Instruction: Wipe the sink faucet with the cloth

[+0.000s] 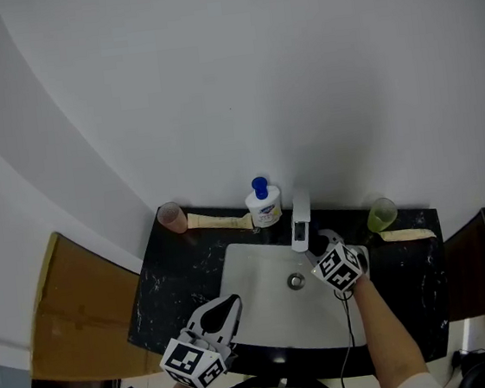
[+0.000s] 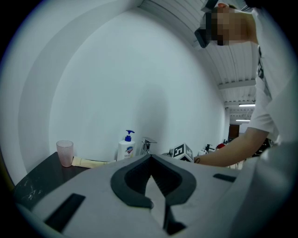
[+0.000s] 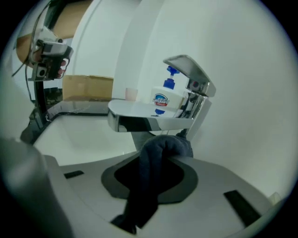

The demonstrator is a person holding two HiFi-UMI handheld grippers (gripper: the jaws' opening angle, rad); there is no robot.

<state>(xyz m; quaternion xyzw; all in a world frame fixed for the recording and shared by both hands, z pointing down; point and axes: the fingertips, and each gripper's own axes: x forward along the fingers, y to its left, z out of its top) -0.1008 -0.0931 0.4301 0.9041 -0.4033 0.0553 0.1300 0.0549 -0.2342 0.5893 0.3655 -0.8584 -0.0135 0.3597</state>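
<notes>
The chrome faucet (image 1: pixel 298 221) stands at the back of the white sink (image 1: pixel 256 313). In the right gripper view its flat spout (image 3: pixel 149 117) reaches left and its lever handle (image 3: pixel 188 69) rises above it. My right gripper (image 3: pixel 163 148) is shut on a dark blue cloth (image 3: pixel 156 167), whose bunched end sits just under the spout beside the faucet's base. In the head view this gripper (image 1: pixel 325 247) is right of the faucet, with its marker cube (image 1: pixel 338 267) behind it. My left gripper (image 2: pixel 151 160) hovers over the sink's front left rim (image 1: pixel 227 305), with its jaws together and nothing between them.
On the black counter (image 1: pixel 161 285) stand a pink cup (image 1: pixel 173 217), a white soap pump bottle (image 1: pixel 263 202) just left of the faucet and a green cup (image 1: pixel 381 214). Flat tan packets (image 1: pixel 220 222) lie along the back wall. A brown cardboard box (image 1: pixel 82 311) stands at the left.
</notes>
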